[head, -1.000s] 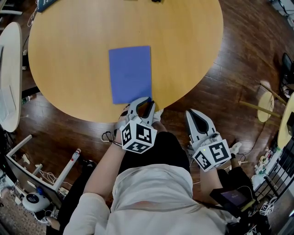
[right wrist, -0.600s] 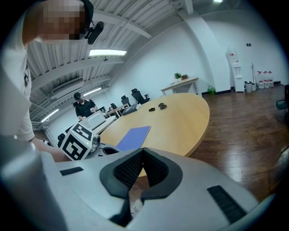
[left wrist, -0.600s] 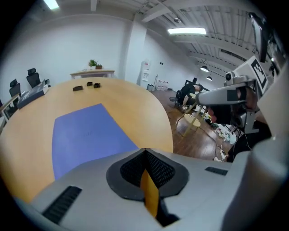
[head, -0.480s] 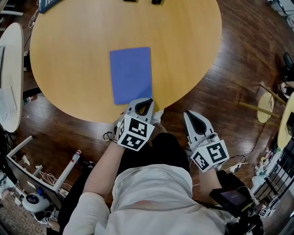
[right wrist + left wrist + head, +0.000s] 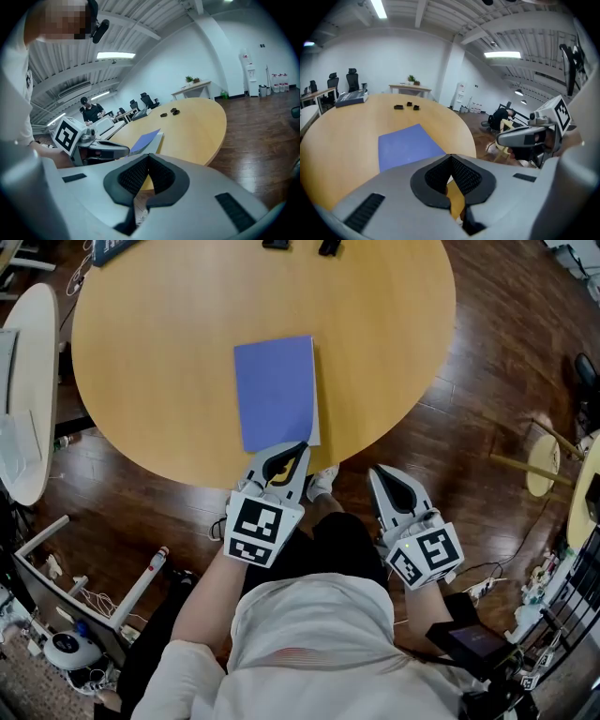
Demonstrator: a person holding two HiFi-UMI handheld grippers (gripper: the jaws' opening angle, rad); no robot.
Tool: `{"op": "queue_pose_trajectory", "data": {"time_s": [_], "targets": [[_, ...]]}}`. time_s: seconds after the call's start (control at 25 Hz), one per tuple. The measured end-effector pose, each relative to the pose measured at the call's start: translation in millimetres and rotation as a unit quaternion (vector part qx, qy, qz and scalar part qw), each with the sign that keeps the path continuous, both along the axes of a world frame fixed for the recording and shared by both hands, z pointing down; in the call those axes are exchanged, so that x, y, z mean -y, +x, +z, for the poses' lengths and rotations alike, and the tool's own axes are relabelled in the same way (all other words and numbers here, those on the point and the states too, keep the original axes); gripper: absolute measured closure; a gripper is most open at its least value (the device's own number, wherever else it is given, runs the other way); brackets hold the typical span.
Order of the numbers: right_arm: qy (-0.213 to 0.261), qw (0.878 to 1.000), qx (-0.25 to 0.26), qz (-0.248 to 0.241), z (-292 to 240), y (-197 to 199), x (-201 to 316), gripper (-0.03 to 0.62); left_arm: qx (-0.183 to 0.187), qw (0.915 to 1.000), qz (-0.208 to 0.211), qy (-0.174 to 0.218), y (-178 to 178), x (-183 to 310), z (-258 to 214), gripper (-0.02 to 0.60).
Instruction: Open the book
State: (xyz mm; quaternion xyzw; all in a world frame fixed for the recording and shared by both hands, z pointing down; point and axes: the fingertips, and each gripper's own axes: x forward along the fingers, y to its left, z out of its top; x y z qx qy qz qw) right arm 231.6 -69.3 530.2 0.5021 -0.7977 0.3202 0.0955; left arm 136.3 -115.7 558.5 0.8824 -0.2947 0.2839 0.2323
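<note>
A blue book [image 5: 275, 395] lies on the round wooden table [image 5: 169, 352] near its front edge. My left gripper [image 5: 295, 448] is at the book's near right corner, jaws shut on the corner of the cover. The cover is lifted a little there, and a white strip of pages [image 5: 316, 399] shows along the right side. In the left gripper view the book [image 5: 405, 145] runs up to the closed tips [image 5: 451, 158]. The right gripper view shows the cover [image 5: 145, 137] raised over pale pages. My right gripper [image 5: 380, 472] hangs shut and empty off the table, over the floor.
Two small dark objects [image 5: 300, 246] sit at the table's far edge, and a dark blue item [image 5: 112, 247] lies at the far left. A white table [image 5: 23, 381] stands to the left. Cables and gear lie on the wooden floor [image 5: 487, 352] around me.
The left gripper's jaws have shut at the book's near right corner and the gripper has risen. The cover has come up slightly, showing white pages. The right gripper has stayed put.
</note>
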Motion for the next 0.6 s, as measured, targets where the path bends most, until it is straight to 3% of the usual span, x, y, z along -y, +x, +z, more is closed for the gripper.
{"op": "queue_pose_trajectory", "data": {"time_s": [0.36, 0.6], "targets": [[0.028, 0.999, 0.002, -0.041, -24.0, -35.2, 20.6, 0.591, -0.027, 0.9955, -0.082, 0.038, -59.5, 16.4, -57.8, 0.572], [0.035, 0.998, -0.003, -0.059, -31.2, -57.9, 35.1, 0.591, -0.033, 0.9868, -0.151, 0.049, -114.2, 25.4, -71.0, 0.572]]}}
